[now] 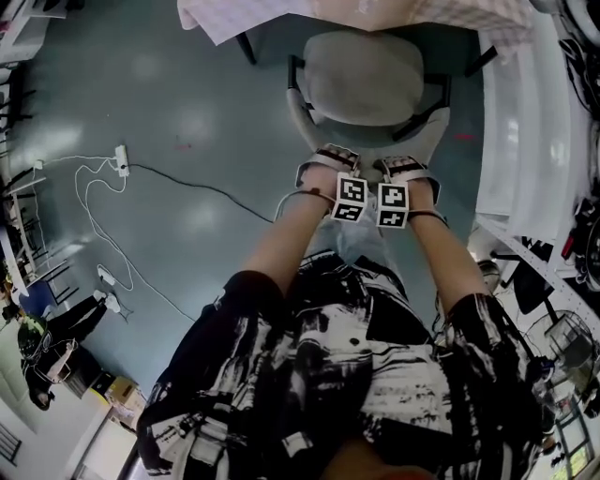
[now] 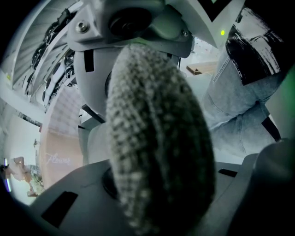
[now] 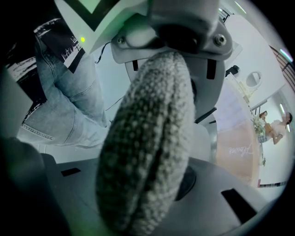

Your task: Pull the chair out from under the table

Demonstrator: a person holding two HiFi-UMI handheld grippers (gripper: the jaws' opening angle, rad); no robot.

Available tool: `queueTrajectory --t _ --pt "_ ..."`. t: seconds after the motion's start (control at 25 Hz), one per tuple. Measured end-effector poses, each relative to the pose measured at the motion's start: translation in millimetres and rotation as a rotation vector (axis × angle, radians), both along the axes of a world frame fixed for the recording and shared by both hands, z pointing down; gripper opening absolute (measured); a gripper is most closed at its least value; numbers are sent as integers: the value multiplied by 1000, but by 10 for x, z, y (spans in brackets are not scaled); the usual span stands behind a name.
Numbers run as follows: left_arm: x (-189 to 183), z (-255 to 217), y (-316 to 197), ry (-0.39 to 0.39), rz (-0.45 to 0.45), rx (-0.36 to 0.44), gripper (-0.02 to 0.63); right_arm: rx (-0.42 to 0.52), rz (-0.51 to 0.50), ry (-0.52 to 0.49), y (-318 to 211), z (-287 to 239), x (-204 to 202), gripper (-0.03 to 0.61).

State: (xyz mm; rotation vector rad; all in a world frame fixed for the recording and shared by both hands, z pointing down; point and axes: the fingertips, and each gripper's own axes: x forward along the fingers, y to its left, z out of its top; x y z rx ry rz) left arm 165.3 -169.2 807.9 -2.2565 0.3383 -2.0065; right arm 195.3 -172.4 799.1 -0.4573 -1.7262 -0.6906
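Gripping the chair (image 1: 366, 80) by its fabric backrest (image 2: 156, 138), the left hand-held gripper (image 1: 330, 161) and right hand-held gripper (image 1: 403, 169) are each clamped narrow on its top edge, side by side. The seat lies at twelve o'clock from the person, its far edge at the cloth-covered table (image 1: 272, 19). Draw both hands evenly toward six o'clock so the chair comes straight, avoiding the floor cable (image 1: 206, 187) at nine o'clock.

- Floor (image 1: 187, 103): grey-blue, glossy.
- On it: white power strip (image 1: 122, 159), black cable (image 1: 206, 188), looping white cable (image 1: 91, 217), grey chair (image 1: 370, 80).
- Desk (image 1: 403, 11), top edge: covered by a pale checked cloth (image 1: 234, 23).
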Motion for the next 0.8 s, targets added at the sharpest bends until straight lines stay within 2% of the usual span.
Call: queueTrajectory --t 0.8 --pt "461 19 748 3 13 -14 103 -19 12 17 752 20 472 101"
